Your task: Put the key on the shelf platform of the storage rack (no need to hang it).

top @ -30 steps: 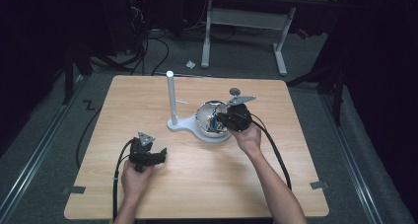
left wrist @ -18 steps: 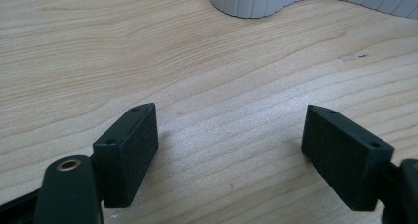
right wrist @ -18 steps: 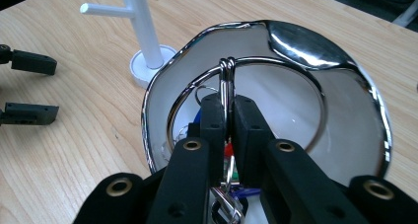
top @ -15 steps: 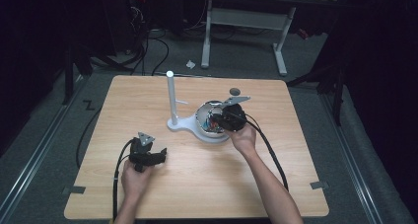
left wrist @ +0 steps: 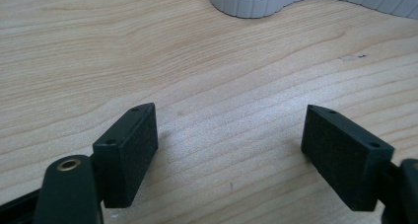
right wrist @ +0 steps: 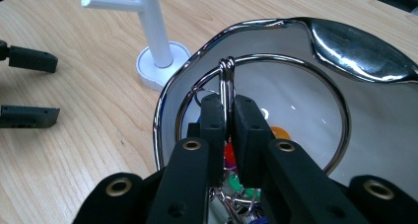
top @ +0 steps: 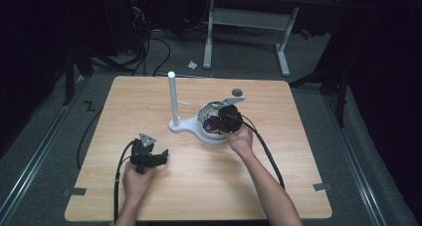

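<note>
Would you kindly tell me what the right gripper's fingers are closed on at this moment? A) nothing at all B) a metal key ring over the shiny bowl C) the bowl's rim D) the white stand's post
B: in the right gripper view the right gripper pinches a metal key ring between its fingers, above the chrome bowl, apart from the white stand.

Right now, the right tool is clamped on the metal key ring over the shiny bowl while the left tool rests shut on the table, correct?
Not quite: the left tool is open, its jaws standing wide apart over bare wood, as the left gripper view shows. The rest holds: the right tool is clamped on the metal key ring over the shiny bowl.
</note>
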`<control>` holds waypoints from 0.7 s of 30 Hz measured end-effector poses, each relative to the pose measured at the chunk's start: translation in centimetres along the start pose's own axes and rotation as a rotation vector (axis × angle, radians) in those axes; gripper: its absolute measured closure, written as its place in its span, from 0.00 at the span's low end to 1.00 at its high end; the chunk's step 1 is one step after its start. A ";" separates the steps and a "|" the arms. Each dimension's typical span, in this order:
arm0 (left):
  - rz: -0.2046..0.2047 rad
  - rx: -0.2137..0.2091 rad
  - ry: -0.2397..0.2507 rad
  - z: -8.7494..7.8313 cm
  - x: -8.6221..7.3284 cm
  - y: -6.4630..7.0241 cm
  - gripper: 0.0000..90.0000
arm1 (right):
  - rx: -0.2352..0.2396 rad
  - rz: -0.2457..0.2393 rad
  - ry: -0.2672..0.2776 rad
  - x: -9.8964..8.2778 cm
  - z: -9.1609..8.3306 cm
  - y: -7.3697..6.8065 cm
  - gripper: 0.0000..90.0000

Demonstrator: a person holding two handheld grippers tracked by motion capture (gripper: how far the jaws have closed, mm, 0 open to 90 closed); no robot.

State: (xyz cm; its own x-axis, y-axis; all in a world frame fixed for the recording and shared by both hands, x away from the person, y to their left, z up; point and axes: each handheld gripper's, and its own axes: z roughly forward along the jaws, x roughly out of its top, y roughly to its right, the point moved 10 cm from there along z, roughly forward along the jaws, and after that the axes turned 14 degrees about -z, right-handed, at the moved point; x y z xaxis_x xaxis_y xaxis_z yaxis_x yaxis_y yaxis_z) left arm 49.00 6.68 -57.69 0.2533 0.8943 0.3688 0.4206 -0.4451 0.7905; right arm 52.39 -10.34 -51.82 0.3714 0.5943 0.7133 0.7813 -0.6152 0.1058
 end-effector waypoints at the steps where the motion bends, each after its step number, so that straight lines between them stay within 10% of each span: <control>1: 0.000 0.000 -0.001 0.0 0.0 0.0 0.24 | 0.001 0.011 0.002 0.0 0.1 0.0 0.94; 21: 0.000 0.000 -0.001 0.0 0.0 0.0 0.24 | -0.033 0.062 0.037 0.0 -1.4 1.5 0.72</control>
State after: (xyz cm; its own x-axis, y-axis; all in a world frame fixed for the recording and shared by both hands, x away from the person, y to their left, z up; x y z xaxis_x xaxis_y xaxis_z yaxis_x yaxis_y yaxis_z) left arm 48.99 6.67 -57.69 0.2540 0.8941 0.3689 0.4203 -0.4455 0.7905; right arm 52.85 -12.00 -50.71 0.3992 0.5357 0.7441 0.7401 -0.6673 0.0834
